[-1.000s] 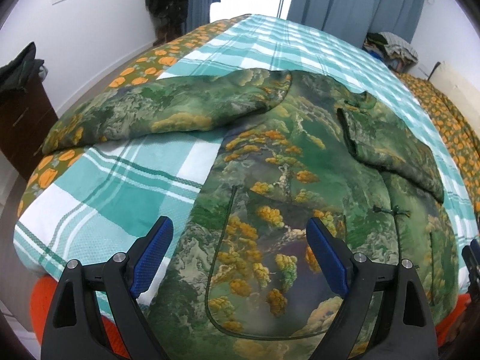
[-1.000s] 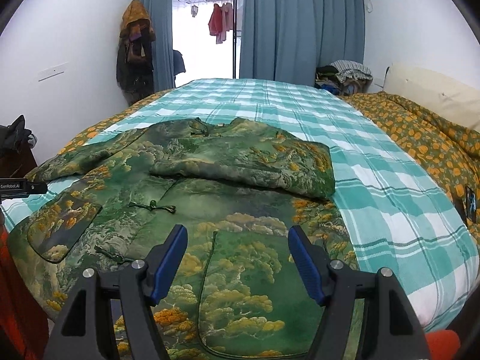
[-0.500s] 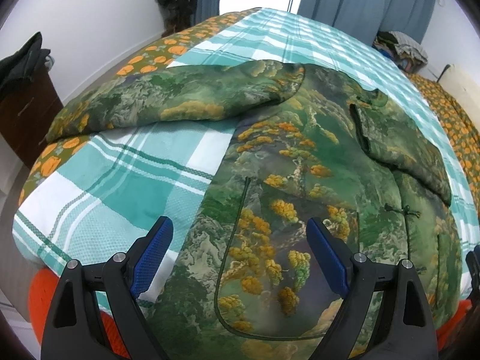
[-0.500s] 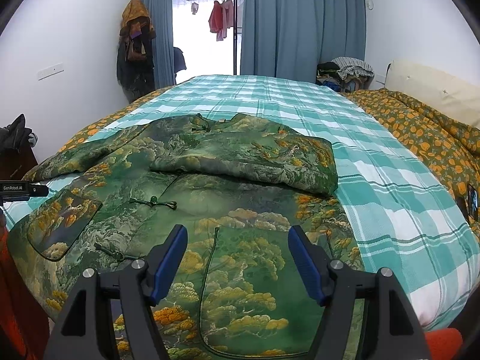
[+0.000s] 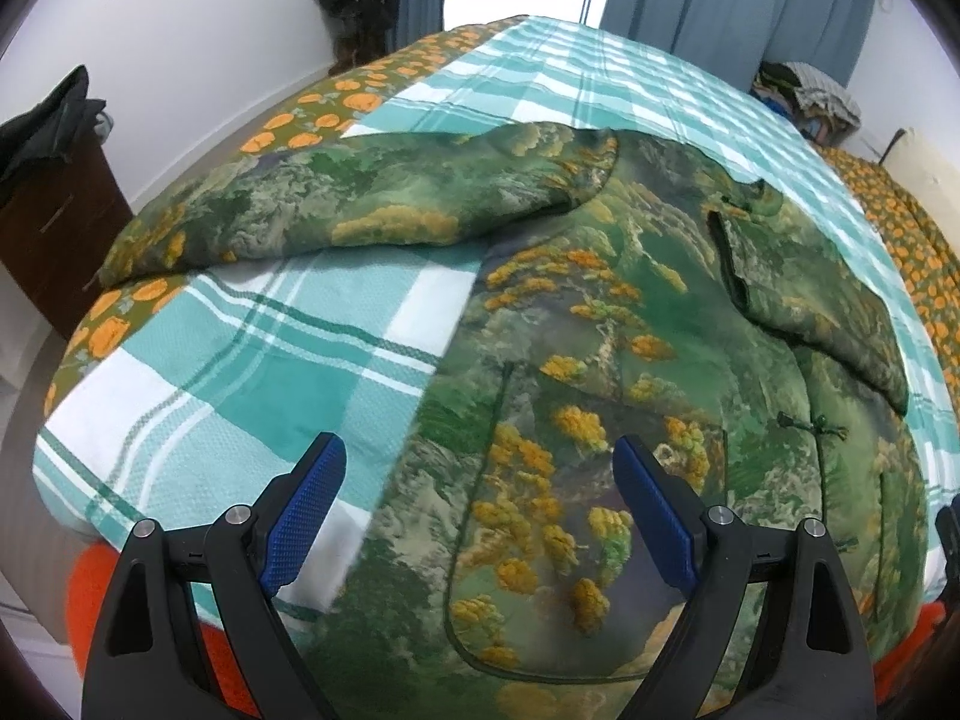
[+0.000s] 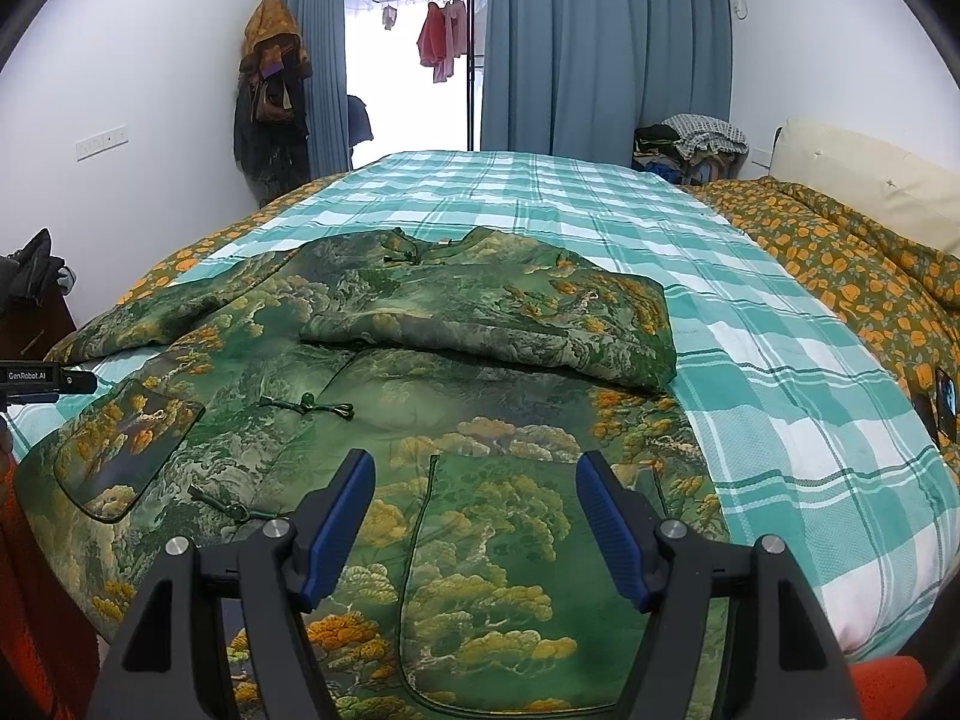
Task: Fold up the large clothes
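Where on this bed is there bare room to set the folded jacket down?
Bare plaid bedspread lies beyond the jacket's collar toward the curtains, and right of the folded sleeve up to the orange-print quilt. A smaller patch sits below the outstretched sleeve. The near edge is crowded by the jacket.

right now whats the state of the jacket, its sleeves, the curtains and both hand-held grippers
jacket: flat on the bed, front fastened
one sleeve: folded across the chest
other sleeve: spread out sideways
curtains: parted at the doorway
left hand-held gripper: open, empty
right hand-held gripper: open, empty
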The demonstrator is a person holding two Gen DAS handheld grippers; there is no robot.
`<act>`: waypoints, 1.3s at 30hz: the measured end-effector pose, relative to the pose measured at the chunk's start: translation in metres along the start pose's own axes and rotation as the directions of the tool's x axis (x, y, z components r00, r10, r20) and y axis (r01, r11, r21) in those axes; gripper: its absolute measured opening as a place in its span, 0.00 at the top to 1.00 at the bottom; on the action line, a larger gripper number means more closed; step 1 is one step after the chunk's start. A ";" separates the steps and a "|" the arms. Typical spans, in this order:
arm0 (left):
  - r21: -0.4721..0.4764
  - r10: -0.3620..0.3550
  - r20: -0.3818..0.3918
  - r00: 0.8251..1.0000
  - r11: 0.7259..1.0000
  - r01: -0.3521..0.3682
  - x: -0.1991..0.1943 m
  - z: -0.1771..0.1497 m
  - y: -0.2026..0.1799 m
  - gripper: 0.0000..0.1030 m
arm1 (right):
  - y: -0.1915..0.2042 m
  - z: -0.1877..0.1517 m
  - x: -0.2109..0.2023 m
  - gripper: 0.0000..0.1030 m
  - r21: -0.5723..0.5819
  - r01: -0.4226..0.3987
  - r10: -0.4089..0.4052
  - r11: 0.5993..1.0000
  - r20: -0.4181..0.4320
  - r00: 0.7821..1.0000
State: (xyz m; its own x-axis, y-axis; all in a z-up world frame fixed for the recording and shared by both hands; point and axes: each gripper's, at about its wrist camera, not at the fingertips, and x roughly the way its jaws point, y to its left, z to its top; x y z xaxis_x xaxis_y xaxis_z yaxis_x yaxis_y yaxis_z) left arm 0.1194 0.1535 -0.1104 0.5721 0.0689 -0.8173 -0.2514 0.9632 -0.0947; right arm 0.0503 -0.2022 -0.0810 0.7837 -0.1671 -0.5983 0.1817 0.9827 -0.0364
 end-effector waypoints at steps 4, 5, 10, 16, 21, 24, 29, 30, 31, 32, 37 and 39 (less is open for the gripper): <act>-0.052 0.018 -0.007 1.000 0.998 -0.019 0.001 0.010 0.021 0.09 | -0.002 0.001 -0.001 0.31 0.006 0.000 0.000 1.000 0.004 1.000; -0.074 0.013 -0.008 1.000 0.997 -0.013 0.001 0.014 0.029 0.09 | -0.003 0.001 -0.003 0.31 0.007 0.001 -0.001 1.000 0.010 1.000; -0.254 -0.032 0.026 0.999 0.966 0.037 0.000 0.032 0.087 0.09 | -0.008 0.002 -0.005 0.31 0.020 0.016 -0.017 1.000 0.022 1.000; -0.522 -0.056 0.046 0.997 0.850 0.072 0.032 0.061 0.177 0.04 | 0.000 -0.001 0.003 0.31 -0.005 0.016 -0.016 1.000 -0.006 1.000; -0.673 -0.133 0.014 0.991 0.732 0.108 0.087 0.080 0.215 0.04 | 0.014 -0.005 0.008 0.31 -0.051 0.010 -0.011 0.999 -0.027 1.000; -0.757 -0.165 0.042 0.985 0.638 0.139 0.113 0.082 0.225 0.04 | 0.020 -0.009 0.014 0.31 -0.075 0.015 -0.019 0.997 -0.056 0.998; -0.846 -0.095 0.121 0.988 0.511 0.152 0.122 0.086 0.236 0.14 | 0.024 -0.014 0.020 0.31 -0.088 0.007 -0.014 0.996 -0.080 0.997; -0.843 -0.089 0.124 0.988 0.516 0.152 0.121 0.089 0.236 0.27 | 0.024 -0.014 0.021 0.31 -0.088 0.006 -0.013 0.996 -0.081 0.997; -0.830 -0.074 0.114 0.991 0.540 0.137 0.119 0.094 0.236 0.34 | 0.024 -0.015 0.022 0.31 -0.087 0.003 -0.011 0.996 -0.083 0.996; -0.813 -0.058 0.105 0.993 0.569 0.119 0.116 0.098 0.235 0.54 | 0.023 -0.016 0.023 0.31 -0.084 0.001 -0.008 0.996 -0.085 0.996; -0.613 0.068 0.069 0.995 0.790 -0.011 0.088 0.125 0.210 0.87 | 0.016 -0.016 0.032 0.31 -0.043 -0.024 0.019 0.999 -0.106 0.994; -0.518 0.120 0.095 0.988 0.854 -0.054 0.069 0.139 0.187 0.89 | 0.013 -0.015 0.032 0.31 -0.027 -0.034 0.031 0.999 -0.107 0.994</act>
State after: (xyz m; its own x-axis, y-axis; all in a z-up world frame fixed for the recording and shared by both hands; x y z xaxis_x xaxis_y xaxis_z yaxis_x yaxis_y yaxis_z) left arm 0.2205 0.3749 -0.1053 0.6090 0.2084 -0.7653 -0.6500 0.6840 -0.3310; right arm 0.0691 -0.1934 -0.1130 0.7211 -0.1270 -0.6811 0.1387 0.9896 -0.0376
